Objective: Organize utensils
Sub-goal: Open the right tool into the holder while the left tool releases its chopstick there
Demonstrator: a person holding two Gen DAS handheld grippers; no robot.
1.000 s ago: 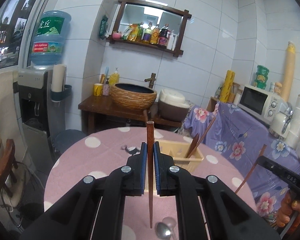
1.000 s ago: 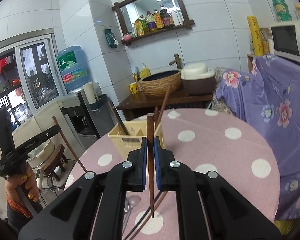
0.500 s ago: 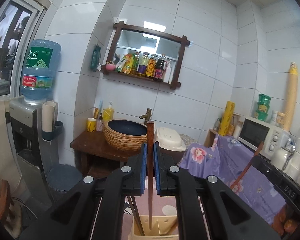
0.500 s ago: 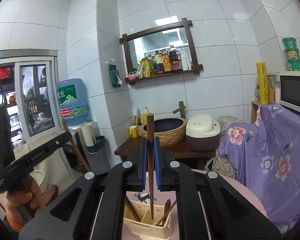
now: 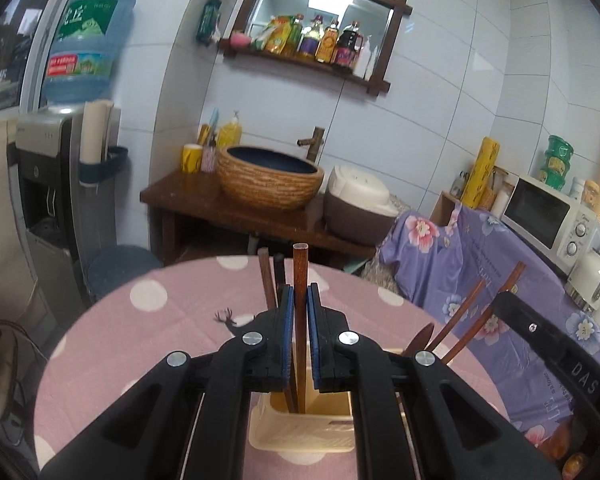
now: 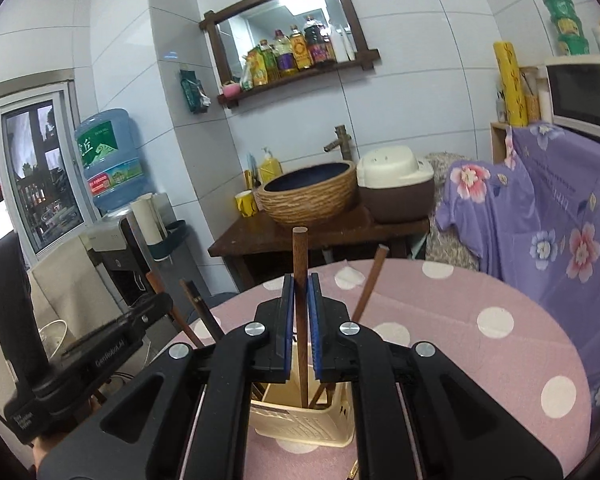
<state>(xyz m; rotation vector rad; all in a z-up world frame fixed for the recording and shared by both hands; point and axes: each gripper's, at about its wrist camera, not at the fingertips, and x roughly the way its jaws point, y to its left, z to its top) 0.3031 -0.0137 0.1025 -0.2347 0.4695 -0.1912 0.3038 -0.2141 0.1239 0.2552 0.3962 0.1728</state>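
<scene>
My left gripper [image 5: 299, 312] is shut on a brown wooden chopstick [image 5: 300, 276] held upright, its lower end inside the cream plastic utensil holder [image 5: 300, 432] on the pink dotted table [image 5: 160, 320]. My right gripper [image 6: 300, 304] is shut on another brown chopstick [image 6: 299, 256], also upright with its lower end in the same holder [image 6: 300, 424]. More chopsticks [image 5: 266, 276] and a wooden spoon [image 5: 452, 324] stand in the holder. The right gripper's body shows at the right of the left wrist view [image 5: 548, 344], the left gripper's body at the left of the right wrist view [image 6: 92, 356].
A wooden stand with a woven basin [image 5: 270, 178] and a rice cooker [image 5: 358, 204] is behind the table. A water dispenser [image 5: 56, 184] stands left. A purple flowered cloth [image 5: 480, 264] and a microwave [image 5: 548, 212] are right.
Both grippers have tilted back down and moved over the holder. The lower ends of both chopsticks now sit inside it; half a second ago they hung above it.
</scene>
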